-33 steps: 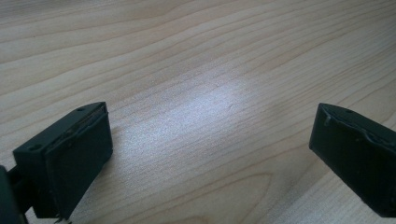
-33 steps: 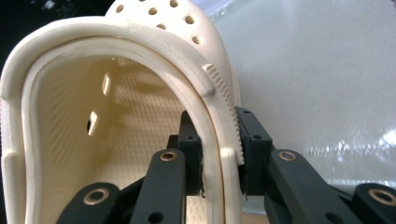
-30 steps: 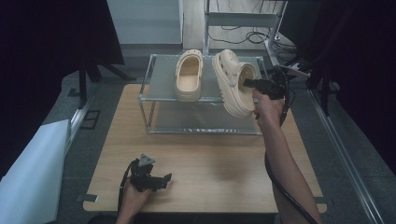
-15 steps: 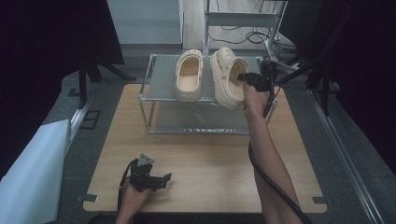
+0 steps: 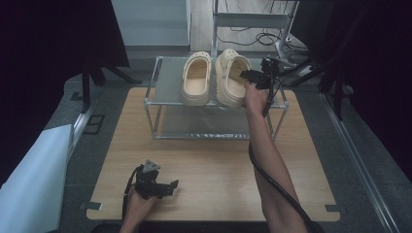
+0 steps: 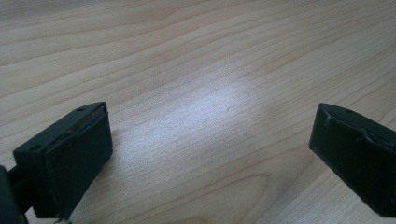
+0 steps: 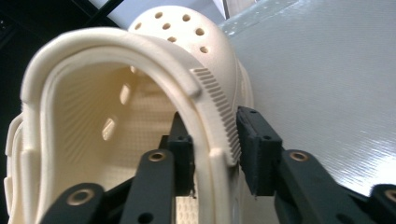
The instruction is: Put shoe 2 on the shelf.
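Observation:
Two cream clogs stand side by side on the top shelf of a glass-and-metal rack [image 5: 167, 80]: the left clog [image 5: 197, 80] and the right clog [image 5: 231, 77]. My right gripper [image 5: 248, 75] is at the right clog's heel. In the right gripper view its jaws [image 7: 215, 140] straddle the right clog's [image 7: 116, 116] ribbed side wall. They have just been opening, and the pads look barely clear of the wall. My left gripper [image 5: 170, 188] rests in a hand near the table's front left, jaws [image 6: 210, 154] wide open over bare wood.
The rack stands at the back of the wooden table [image 5: 209, 165], with a lower shelf [image 5: 204, 126] beneath. The right forearm and its cable [image 5: 272, 179] cross the table's right half. Dark curtains and stands flank the table.
The right hand has moved left along the top shelf. The right clog went from tilted at the shelf's right end to standing flat next to the left clog. The left gripper stayed put.

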A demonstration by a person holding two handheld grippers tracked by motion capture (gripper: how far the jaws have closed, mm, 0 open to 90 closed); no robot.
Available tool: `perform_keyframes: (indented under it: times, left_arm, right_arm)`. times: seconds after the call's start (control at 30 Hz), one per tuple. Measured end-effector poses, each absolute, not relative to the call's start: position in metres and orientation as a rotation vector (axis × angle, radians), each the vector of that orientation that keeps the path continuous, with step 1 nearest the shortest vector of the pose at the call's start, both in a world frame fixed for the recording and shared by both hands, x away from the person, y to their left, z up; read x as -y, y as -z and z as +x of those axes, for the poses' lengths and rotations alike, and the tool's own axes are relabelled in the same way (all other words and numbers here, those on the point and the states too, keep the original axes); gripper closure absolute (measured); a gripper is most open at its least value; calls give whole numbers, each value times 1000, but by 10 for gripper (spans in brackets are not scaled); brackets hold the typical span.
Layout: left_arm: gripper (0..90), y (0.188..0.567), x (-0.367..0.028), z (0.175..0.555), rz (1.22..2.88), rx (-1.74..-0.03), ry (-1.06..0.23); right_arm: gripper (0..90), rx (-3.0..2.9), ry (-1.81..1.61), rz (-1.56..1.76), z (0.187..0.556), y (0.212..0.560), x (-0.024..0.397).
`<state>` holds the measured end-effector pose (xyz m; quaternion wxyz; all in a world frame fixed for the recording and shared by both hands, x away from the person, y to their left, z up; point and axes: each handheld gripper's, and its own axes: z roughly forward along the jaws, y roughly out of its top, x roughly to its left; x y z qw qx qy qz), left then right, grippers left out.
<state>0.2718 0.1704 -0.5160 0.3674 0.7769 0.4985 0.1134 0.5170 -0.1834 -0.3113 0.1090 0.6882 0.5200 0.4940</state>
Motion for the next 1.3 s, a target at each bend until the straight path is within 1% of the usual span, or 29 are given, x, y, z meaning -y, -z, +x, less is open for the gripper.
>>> perform_keyframes:
  times: [0.2,0.53,0.8,0.97,1.13,1.2,1.3]
  left_arm:
    - [0,516,-171,272,1995,-1280,-289]
    - [0,516,-170,272,2005,-1274,-288]
    - [0,517,-169,272,2008,-1272,-288]
    - [0,517,-169,272,2010,-1271,-288]
    - [0,517,-169,272,2009,-1273,-289]
    - [0,517,-169,272,2009,-1274,-289]
    - [0,517,-169,272,2011,-1273,-291]
  right_arm:
    - [592,-1540,-1440,2004,520,311,172]
    - [583,-1549,-1381,1964,526,311,157]
    - [510,-1576,-1395,1915,531,314,151]
    - [480,-1580,-1388,1887,532,314,148]
    - [409,-1617,-1418,1856,533,316,151]
    - [358,-1642,-1434,1847,534,316,153]
    - [325,-1673,-1452,1821,534,317,155]
